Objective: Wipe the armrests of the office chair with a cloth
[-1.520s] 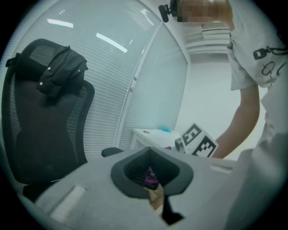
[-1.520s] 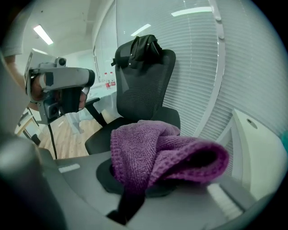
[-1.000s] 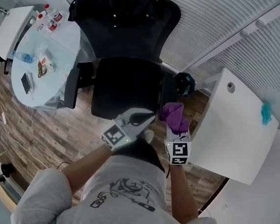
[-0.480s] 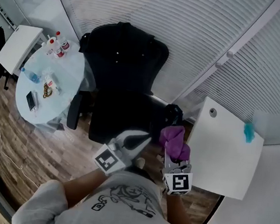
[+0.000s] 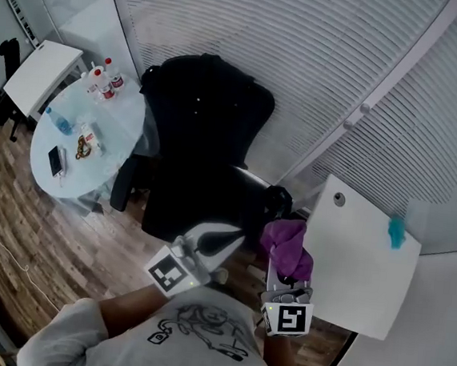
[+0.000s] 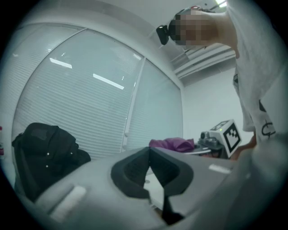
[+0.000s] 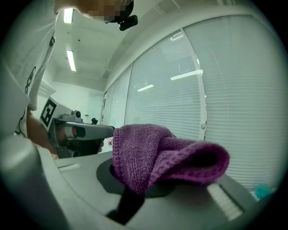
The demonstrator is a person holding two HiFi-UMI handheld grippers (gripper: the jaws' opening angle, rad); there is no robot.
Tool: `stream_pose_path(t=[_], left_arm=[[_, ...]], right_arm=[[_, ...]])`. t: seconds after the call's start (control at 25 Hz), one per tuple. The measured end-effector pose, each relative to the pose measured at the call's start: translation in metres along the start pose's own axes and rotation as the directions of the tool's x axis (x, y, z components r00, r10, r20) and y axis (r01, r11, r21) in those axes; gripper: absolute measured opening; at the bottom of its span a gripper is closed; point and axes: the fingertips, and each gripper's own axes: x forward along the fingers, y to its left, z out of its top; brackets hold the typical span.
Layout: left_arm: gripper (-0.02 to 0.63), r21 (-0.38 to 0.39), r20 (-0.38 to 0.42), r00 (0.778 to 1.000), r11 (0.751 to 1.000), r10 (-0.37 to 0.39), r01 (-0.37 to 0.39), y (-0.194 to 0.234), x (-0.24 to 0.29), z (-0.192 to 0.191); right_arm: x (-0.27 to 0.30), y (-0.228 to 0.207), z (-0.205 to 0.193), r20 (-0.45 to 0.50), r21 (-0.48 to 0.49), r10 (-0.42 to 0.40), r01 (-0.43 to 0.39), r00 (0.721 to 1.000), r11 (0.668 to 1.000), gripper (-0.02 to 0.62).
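Near the front right corner of the chair (image 5: 201, 135) seat, your right gripper (image 5: 284, 286) is clamped on the purple cloth (image 5: 286, 248), clear of both armrests (image 5: 277, 197). Your left gripper (image 5: 227, 238) has its jaws closed together on nothing. No wiping contact shows, so count both armrests as likely still to do.

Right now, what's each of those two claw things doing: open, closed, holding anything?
Left gripper: closed, nothing between the jaws.
Right gripper: closed on the purple cloth.
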Motion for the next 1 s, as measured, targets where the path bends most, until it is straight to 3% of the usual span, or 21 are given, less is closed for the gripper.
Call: stream_pose_path(t=[0.28, 0.56, 0.76, 1.0], left_arm=[[0.002, -0.011, 0.018, 0.993, 0.993, 0.114, -0.113, -0.005, -0.031, 0.006], [0.002, 0.000, 0.038, 0.962, 0.963, 0.269, -0.269, 0.006, -0.081, 0.011], [0.002, 0.007, 0.043, 0.921, 0.922, 0.387, -0.388, 0.020, -0.132, 0.015], [0.002, 0.022, 0.072, 0.842, 0.843, 0.534, -0.537, 0.040, -0.206, 0.024]], right_arm=[[0.004, 0.028, 0.010, 0.020, -0.024, 0.120, -0.120, 0.993, 0.993, 0.032], [0.023, 0.073, 0.023, 0.058, -0.044, 0.257, -0.254, 0.965, 0.966, 0.032], [0.040, 0.129, 0.029, 0.064, -0.040, 0.373, -0.371, 0.926, 0.928, 0.032], [0.064, 0.207, 0.043, 0.089, -0.080, 0.536, -0.531, 0.839, 0.844, 0.032]])
